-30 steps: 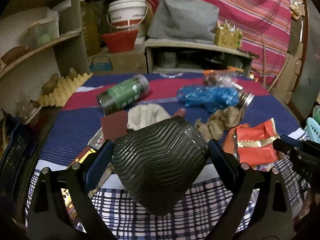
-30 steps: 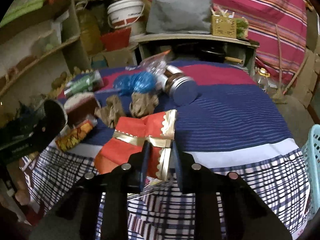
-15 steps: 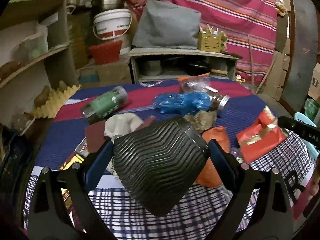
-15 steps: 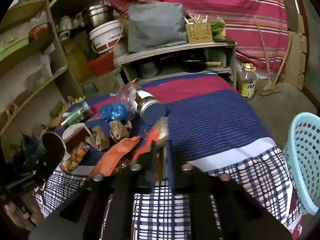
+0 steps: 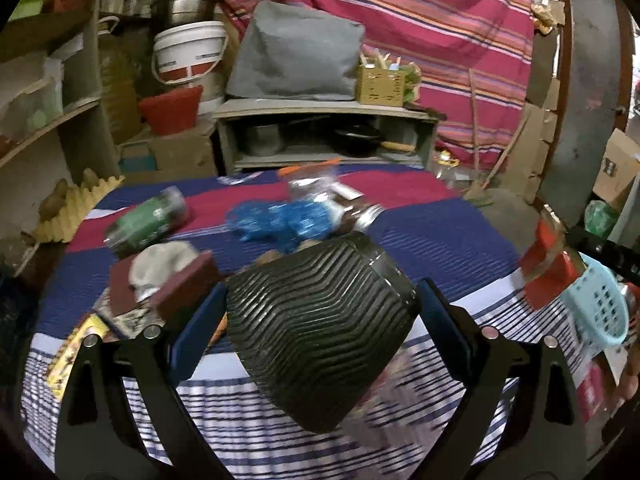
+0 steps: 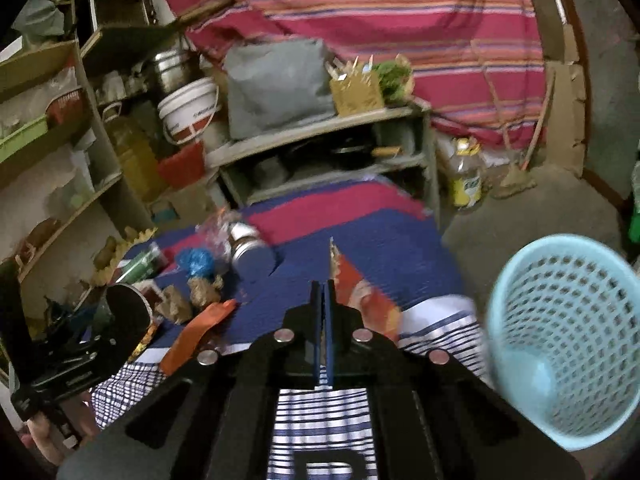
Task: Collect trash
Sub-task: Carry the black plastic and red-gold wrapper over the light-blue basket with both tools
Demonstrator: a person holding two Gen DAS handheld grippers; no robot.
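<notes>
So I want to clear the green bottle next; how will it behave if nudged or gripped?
The green bottle lies on its side on the striped cloth, so a nudge will probably roll it. Its round wall looks smooth, so tongs could slip unless they close across its middle. It seems rigid, unlike the crumpled blue bag beside it.

Cluttered home storeroom: pots [image 5: 182,2], bucket [image 5: 186,54], shelves [image 6: 48,208], striped cloth [image 5: 432,40].

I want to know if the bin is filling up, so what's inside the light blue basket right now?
The light blue basket looks empty: only its perforated wall and pale bottom show. Its near wall hides part of the bottom.
</notes>
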